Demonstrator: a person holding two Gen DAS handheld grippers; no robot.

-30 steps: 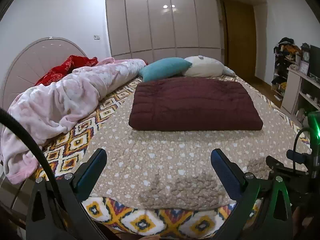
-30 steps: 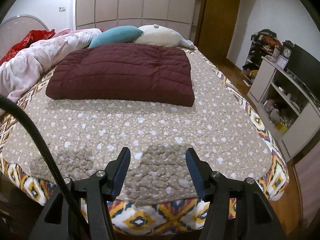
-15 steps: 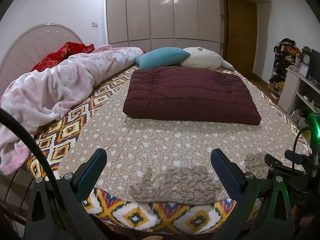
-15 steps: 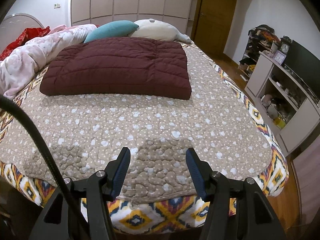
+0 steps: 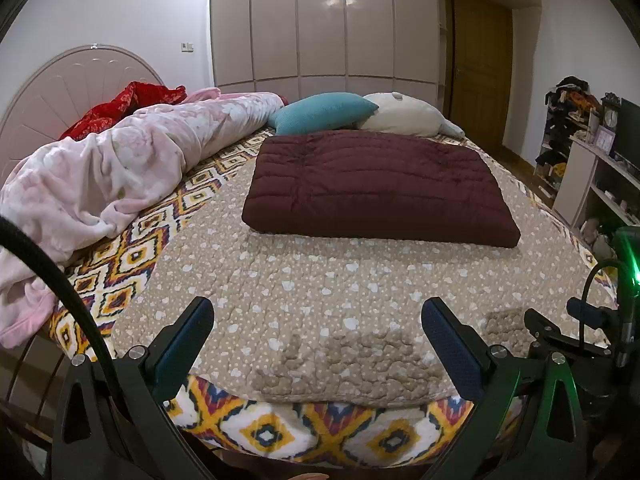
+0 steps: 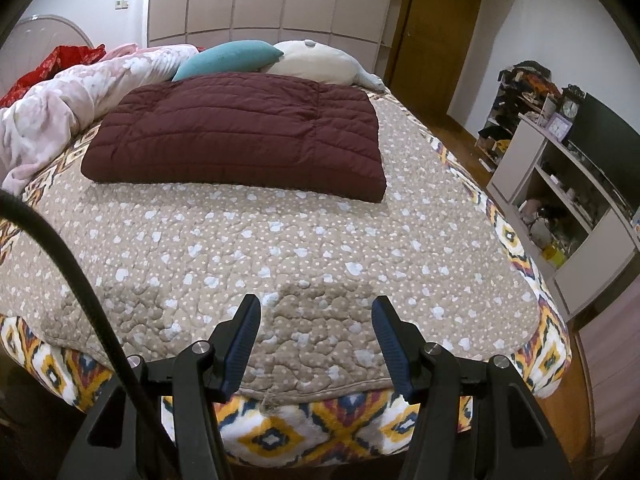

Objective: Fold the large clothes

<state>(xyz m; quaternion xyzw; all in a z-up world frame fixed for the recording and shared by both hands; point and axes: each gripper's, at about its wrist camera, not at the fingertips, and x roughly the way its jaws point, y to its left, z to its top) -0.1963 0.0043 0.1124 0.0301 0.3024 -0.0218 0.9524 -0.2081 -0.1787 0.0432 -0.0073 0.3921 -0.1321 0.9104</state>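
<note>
The maroon quilted garment [image 5: 376, 184] lies as a flat, squared rectangle on the bed [image 5: 320, 308], toward its far half, just in front of the teal cushion [image 5: 324, 114] and the cream pillow [image 5: 404, 120]; its even edges suggest the folding is done or nearly so. A pink blanket [image 5: 120, 160] is bunched along the bed's left side, clear of the garment, presumably pushed aside to give working room. Both tools hover off the bed's near edge, well apart from the garment. The left gripper [image 5: 316, 344] has its jaws spread wide with nothing between them; the right gripper [image 6: 316, 340] is likewise released and empty, over bare bedspread.
</note>
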